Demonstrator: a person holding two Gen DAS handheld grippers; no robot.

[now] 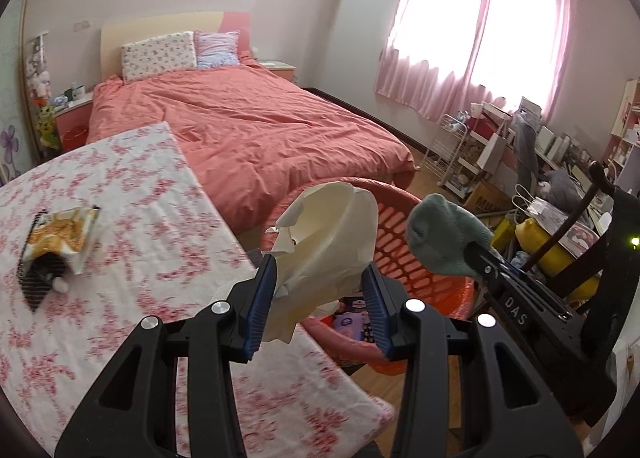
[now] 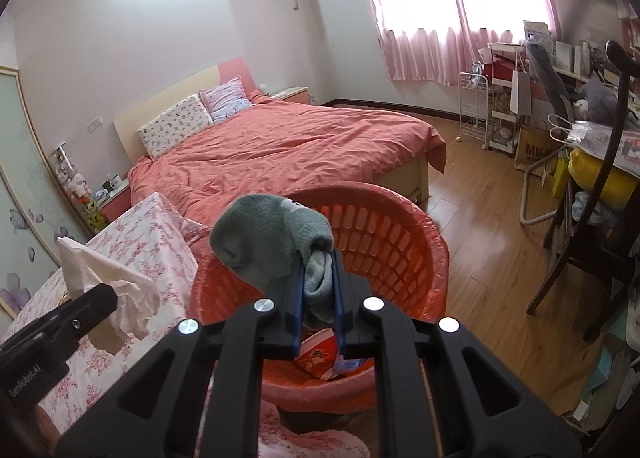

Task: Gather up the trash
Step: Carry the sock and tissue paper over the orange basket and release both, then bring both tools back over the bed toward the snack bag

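Note:
My left gripper (image 1: 320,278) has its jaws apart, with a crumpled white tissue (image 1: 328,242) between the pads over the near rim of the red basket (image 1: 400,234); the tissue clings to the left pad and a gap shows at the right pad. The tissue also shows in the right wrist view (image 2: 116,282). My right gripper (image 2: 316,278) is shut on a grey-green sock (image 2: 272,242) held above the red basket (image 2: 384,234). The sock also shows in the left wrist view (image 1: 444,238). A snack wrapper (image 1: 60,238) lies on the floral table (image 1: 140,258).
Some packaging lies inside the basket (image 2: 320,358). A bed with a coral cover (image 1: 248,125) stands behind the table. A wire rack (image 2: 476,109), a cluttered desk and a dark chair (image 2: 592,217) fill the right side over wood floor.

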